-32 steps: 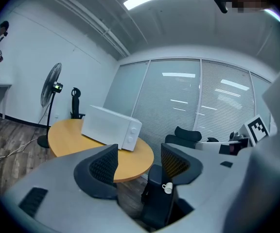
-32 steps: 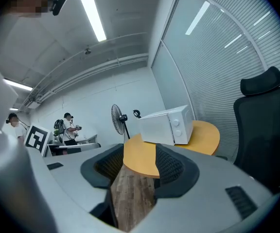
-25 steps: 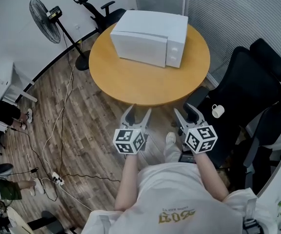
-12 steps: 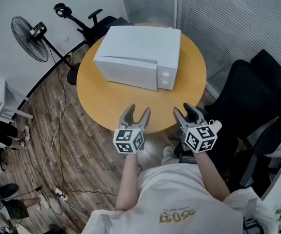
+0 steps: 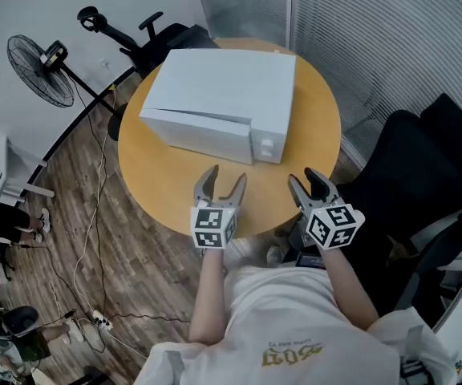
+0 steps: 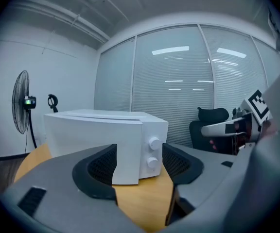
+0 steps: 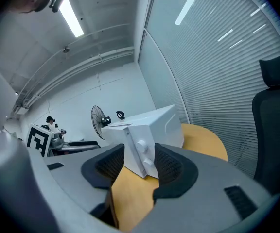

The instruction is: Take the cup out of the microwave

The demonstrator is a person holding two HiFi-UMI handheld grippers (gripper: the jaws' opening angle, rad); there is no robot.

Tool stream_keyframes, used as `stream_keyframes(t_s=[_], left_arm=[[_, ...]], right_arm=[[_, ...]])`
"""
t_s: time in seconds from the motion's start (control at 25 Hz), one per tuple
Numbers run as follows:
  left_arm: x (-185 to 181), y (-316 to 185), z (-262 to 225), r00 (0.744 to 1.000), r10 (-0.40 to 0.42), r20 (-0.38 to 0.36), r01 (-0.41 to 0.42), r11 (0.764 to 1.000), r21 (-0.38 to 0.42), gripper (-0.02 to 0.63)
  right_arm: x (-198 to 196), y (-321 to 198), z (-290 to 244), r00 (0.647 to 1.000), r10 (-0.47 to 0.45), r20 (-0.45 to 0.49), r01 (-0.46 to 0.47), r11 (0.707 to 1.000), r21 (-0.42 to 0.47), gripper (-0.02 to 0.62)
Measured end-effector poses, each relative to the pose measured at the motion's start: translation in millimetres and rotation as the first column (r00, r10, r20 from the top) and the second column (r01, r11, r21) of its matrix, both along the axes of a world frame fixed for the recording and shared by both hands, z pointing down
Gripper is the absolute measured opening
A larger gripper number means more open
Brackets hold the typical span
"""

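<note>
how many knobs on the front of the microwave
2. Both are on the microwave's control panel, right of its door: the upper knob and the lower knob directly beneath it. No others show on the front.

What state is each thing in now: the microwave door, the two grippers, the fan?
Microwave: door shut.
Left gripper: jaws open, just been opening, nothing between them.
Right gripper: jaws open, nothing between them.
Fan: upright; running or not, cannot tell.
</note>
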State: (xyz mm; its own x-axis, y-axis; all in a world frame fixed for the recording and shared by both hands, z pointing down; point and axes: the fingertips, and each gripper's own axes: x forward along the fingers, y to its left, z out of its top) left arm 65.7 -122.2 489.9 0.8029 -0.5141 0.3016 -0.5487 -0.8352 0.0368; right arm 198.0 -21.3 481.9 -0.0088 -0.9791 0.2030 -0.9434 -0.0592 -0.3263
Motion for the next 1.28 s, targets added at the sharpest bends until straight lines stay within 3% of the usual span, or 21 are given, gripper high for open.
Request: stream_keyframes(t_s=[0.28, 0.64, 0.96, 1.12, 1.28], left_arm=[[27.7, -21.3, -17.3, 0.996, 0.054, 0.072, -0.062, 0.991, 0.122, 0.308], [58.9, -46.6, -10.8, 0.972, 0.057, 0.227, -0.118, 0.957, 0.264, 0.331], [80.1, -60.1, -6.2, 0.905, 0.017, 0.424, -0.224, 0.868, 0.443, 0.35], [86.1, -65.0, -7.0, 0.874, 0.006, 0.485, -0.277, 0.826, 0.49, 0.37], [91.5, -62.9, -0.7, 0.853, 0.014, 0.522, -0.32, 0.804, 0.501, 0.377]], right_arm=[[2.4, -15.0, 1.9, 1.0, -0.001, 0.011, 0.001, 1.0, 0.0, 0.192], [44.2, -22.0, -9.6, 0.998, 0.065, -0.007, -0.065, 0.997, 0.047, 0.186], [54.5, -29.4, 2.4, 0.998, 0.066, 0.012, -0.067, 0.997, 0.037, 0.175], [61.0, -38.6, -1.5, 0.997, 0.074, 0.01, -0.075, 0.996, 0.047, 0.175], [60.0, -40.2, 1.8, 0.997, 0.074, 0.014, -0.075, 0.996, 0.045, 0.175]])
